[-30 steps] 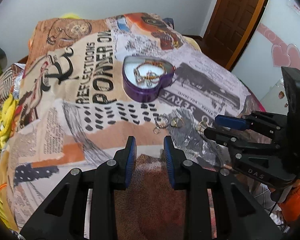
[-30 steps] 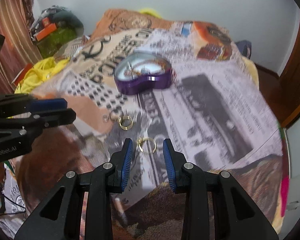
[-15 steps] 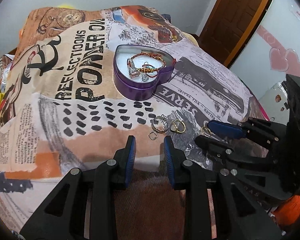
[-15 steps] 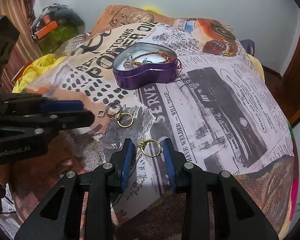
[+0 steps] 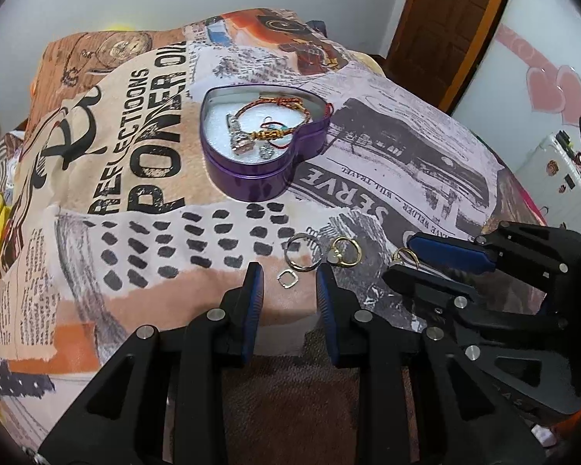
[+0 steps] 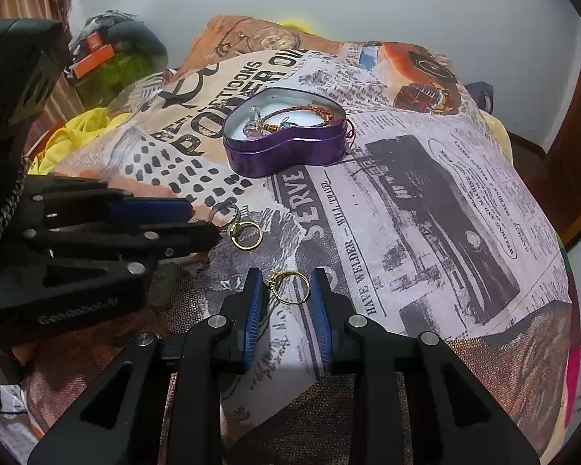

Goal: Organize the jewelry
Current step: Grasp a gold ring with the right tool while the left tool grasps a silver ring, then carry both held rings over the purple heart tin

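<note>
A purple heart-shaped tin [image 5: 251, 178] stands open on the printed blanket; it also shows in the right wrist view [image 6: 290, 155]. It holds a braided bracelet [image 5: 275, 116] and small charms. My left gripper [image 5: 288, 281] is open around a small square silver ring [image 5: 287, 280]. Just beyond lie a silver ring [image 5: 303, 255] and a gold ring [image 5: 344, 254]. My right gripper [image 6: 286, 288] is open around another gold ring [image 6: 289, 286], also visible in the left wrist view [image 5: 404, 256].
The printed blanket [image 5: 135, 193] covers a bed. Yellow cloth [image 6: 73, 135] and clutter lie to the left. A wooden door [image 5: 445, 19] stands at the back right. A white wall runs behind.
Both grippers have moved forward and down toward the blanket. The small silver ring now sits between my left fingers, and the gold ring sits between my right fingers.
</note>
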`<state>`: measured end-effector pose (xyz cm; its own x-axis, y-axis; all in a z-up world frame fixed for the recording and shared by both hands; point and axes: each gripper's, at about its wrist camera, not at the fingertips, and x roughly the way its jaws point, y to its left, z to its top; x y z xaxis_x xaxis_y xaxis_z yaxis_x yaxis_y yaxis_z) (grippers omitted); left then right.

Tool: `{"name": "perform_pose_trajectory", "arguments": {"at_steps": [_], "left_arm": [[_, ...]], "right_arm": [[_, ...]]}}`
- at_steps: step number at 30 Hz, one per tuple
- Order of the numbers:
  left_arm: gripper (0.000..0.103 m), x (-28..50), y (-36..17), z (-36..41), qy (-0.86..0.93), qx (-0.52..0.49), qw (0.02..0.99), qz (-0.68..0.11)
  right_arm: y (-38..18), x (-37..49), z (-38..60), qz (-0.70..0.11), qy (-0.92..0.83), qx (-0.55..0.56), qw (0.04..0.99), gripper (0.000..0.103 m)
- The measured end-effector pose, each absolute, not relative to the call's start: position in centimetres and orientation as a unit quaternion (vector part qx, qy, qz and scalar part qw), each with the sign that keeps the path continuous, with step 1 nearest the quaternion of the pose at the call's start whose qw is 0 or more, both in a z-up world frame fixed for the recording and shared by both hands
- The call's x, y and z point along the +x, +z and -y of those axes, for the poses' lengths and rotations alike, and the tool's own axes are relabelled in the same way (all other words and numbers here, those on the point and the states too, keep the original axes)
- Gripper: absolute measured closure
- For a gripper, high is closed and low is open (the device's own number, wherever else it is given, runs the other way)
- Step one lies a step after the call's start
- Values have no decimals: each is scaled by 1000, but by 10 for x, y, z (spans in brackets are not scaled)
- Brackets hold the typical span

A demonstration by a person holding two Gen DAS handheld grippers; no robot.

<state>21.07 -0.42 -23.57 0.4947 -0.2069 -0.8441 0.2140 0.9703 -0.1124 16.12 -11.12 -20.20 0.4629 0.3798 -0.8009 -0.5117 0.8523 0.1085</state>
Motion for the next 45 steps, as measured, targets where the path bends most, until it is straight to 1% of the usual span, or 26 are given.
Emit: {"name": "perform_pose_trajectory", "arguments": {"at_steps": [2, 7, 10, 24, 31, 45], "left_arm": [[78, 211, -236, 7, -126, 10, 864, -487], [89, 215, -238, 6, -123, 10, 865, -487], [94, 215, -238, 7, -116, 14, 866, -486], [94, 194, -221, 0, -103, -1, 869, -484], [94, 178, -189, -10, -98, -3, 888, -449], [94, 178, -133, -21, -91, -14, 920, -382]], "right_arm": [[-201, 162, 113, -449, 263, -67, 851, 80], [-200, 161, 113, -449, 261, -66, 852, 80], [-199, 160, 113, -449, 261, -63, 852, 80], [-167, 150, 125, -422, 250, -51, 870, 80], [-150, 146, 129, -404, 246, -46, 880, 80], [-113, 153, 126, -354, 247, -53, 900, 80]]}}
